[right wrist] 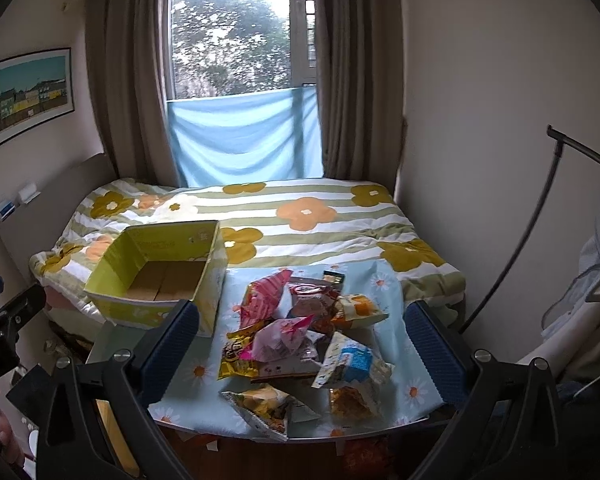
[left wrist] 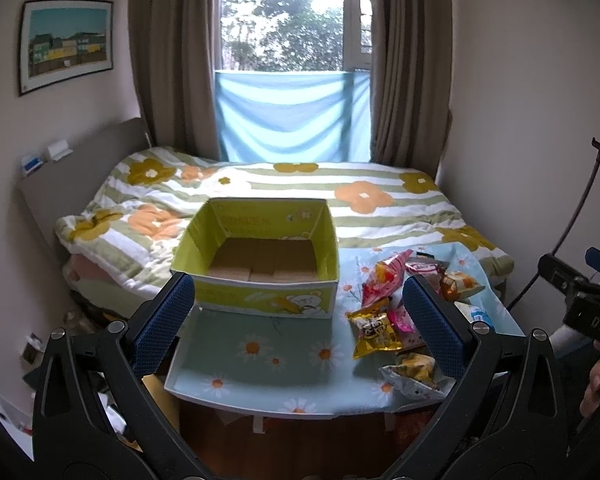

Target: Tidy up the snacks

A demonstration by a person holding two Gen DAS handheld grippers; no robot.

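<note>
Both hand-held grippers gape wide — left [left wrist: 297, 322] before the box [left wrist: 259, 256], right [right wrist: 300, 340] over the snack pile [right wrist: 300, 344].

The box [left wrist: 259, 256] is yellow-green with a brown cardboard floor and a white bear print on its front. The tabletop [left wrist: 259, 360] wears a pale blue cloth dotted with white daisies. At 3 o'clock of the box, the snack packets [right wrist: 300, 340] mix pink, yellow, orange, brown and blue-white wrappers. The bed quilt [left wrist: 340, 184] shows green and white stripes with orange and mustard flowers. The fingers [left wrist: 163, 328] carry dark blue textured pads.
</note>
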